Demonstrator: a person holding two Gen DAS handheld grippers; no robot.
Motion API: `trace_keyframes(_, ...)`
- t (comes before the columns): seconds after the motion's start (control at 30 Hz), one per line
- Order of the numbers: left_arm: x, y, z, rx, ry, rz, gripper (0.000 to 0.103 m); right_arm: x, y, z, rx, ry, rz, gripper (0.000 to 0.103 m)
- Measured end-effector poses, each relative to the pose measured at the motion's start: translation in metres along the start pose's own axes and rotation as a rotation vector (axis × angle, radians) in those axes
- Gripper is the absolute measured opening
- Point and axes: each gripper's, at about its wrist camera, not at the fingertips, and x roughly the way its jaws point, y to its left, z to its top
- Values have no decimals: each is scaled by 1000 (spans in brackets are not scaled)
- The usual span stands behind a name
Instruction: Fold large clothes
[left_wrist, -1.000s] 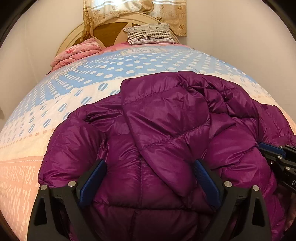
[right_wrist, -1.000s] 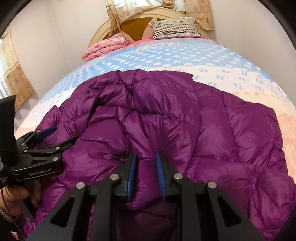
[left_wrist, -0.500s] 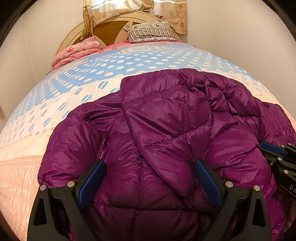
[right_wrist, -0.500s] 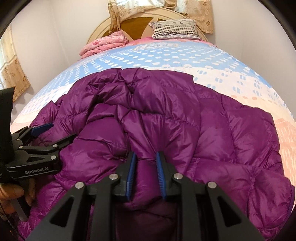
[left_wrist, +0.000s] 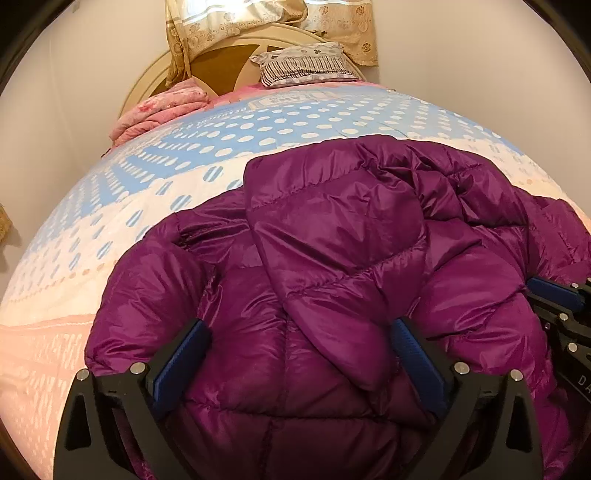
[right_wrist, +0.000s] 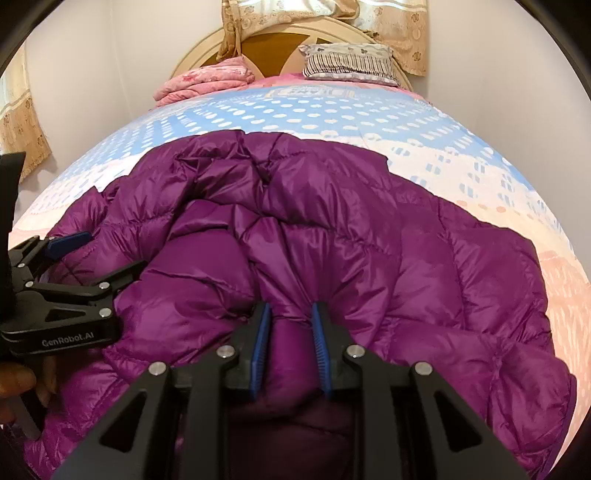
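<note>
Right claw pinching a slippery puffy jacket, left claw wide open over it.

The purple jacket (right_wrist: 369, 266) lies rumpled on the bed (left_wrist: 110, 229), near its foot. The right claw (right_wrist: 290, 354) is nearly closed on a bunched ridge of the near edge; the left claw (left_wrist: 299, 354) gapes wide, holding nothing, its pads straddling a folded-over sleeve. I'd worry the slick shell slides out of that narrow pinch once lifted, or that only the top layer rises. With one side ungripped the fold could land crooked, and the padding may spring open again.
</note>
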Motion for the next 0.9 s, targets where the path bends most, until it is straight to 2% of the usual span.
trace_keyframes(0.1,-6,5,5,-13,21,6,101,-9,-2,1,11,-3,17,27)
trace_keyframes(0.13,-12,6,6,-23,21,11,100,-16,-4,1,18,-10,17,31)
trace_keyframes(0.2,-38,14,7,-28,-20,-7,100,-39,-8,0,34,-32,28,44)
trace_keyframes(0.27,-69,21,1,-9,-68,-15,100,-66,-10,-6,26,-59,46,68)
trace_keyframes(0.3,-82,24,-4,1,-85,-16,100,-82,-11,-12,13,-75,40,71)
trace_keyframes(0.4,-125,37,-36,31,-126,-4,100,-112,-17,-37,1,-53,8,71)
trace_keyframes(0.53,-159,53,-92,48,-116,25,100,-132,-33,-79,55,11,-35,71)
trace_keyframes(0.73,-176,73,-168,21,-47,74,100,-152,-48,-130,142,70,-86,71)
trace_keyframes(0.9,-197,84,-205,-54,-37,50,100,-167,-44,-160,162,85,-84,71)
